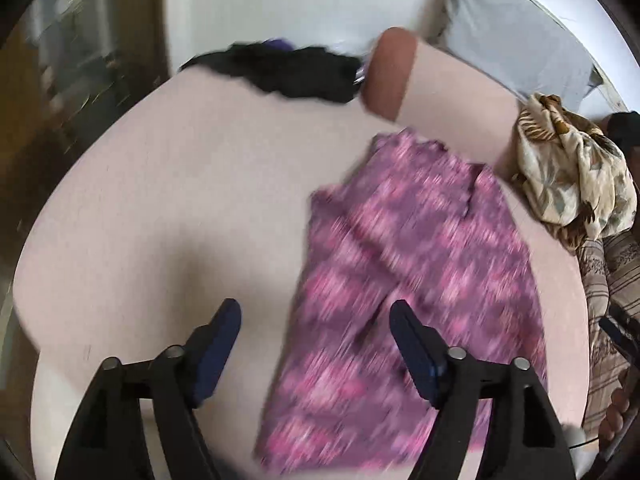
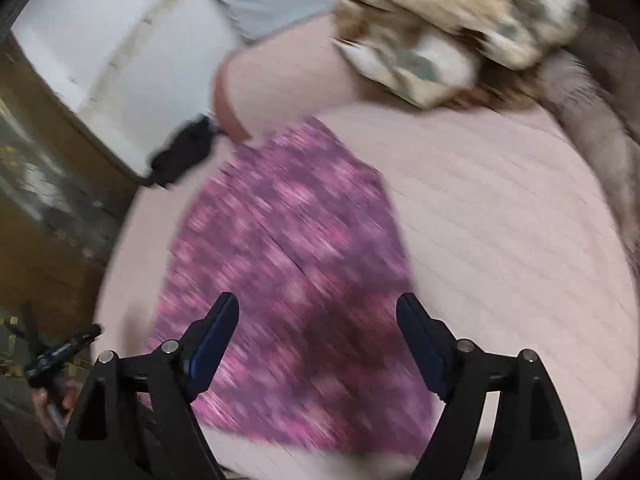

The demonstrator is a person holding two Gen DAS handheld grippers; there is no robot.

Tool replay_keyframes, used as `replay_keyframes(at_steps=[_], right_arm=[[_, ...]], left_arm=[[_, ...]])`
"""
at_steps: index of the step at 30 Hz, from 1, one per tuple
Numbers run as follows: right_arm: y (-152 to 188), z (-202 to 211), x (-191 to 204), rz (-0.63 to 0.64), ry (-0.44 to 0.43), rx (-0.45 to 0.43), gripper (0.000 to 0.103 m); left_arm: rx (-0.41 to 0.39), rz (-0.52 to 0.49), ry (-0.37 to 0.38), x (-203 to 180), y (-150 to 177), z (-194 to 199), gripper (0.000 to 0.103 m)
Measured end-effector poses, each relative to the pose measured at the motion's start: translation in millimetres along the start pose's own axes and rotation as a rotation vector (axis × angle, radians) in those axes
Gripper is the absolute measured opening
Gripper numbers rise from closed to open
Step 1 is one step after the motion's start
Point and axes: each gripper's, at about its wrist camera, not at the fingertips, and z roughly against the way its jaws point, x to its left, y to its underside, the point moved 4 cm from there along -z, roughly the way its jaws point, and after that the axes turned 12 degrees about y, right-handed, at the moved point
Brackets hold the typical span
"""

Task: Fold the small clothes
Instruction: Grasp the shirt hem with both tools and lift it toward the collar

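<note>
A pink and purple patterned garment (image 1: pixel 404 280) lies flat on the pale pink bed surface (image 1: pixel 180 208); it also shows in the right wrist view (image 2: pixel 288 256). My left gripper (image 1: pixel 316 332) is open and empty above the garment's near left edge. My right gripper (image 2: pixel 318 328) is open and empty above the garment's near part. Both views are blurred by motion.
A crumpled beige leaf-print cloth (image 1: pixel 572 172) lies at the right of the bed, also in the right wrist view (image 2: pixel 444 28). A black garment (image 1: pixel 288 72) lies at the far edge. A pink pillow (image 1: pixel 432 92) and a grey cloth (image 1: pixel 516 32) lie beyond. The left gripper shows at lower left (image 2: pixel 60 356).
</note>
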Motion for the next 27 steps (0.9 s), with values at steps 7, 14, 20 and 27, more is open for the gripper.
replay_keyframes(at_steps=[7,14,20,27], right_arm=[[-84,-84,41,0.105,-0.103,0.067,0.081],[-152,-183,40,0.102,-0.107,0.147,0.081],[-206,-260,33,0.036,-0.032,0.18,0.081],[-234,-321,47,0.144,0.112,0.208,0.049]], left_arm=[[0.094,-0.099,0.024,-49,-100,-122,0.081],[0.191,-0.132,-0.045,-52,-160,-241,0.081],[0.249,-0.118,-0.051,-38,-191,-310,0.072],[0.305,-0.044,0.08,-18,-208,-328,0.01]])
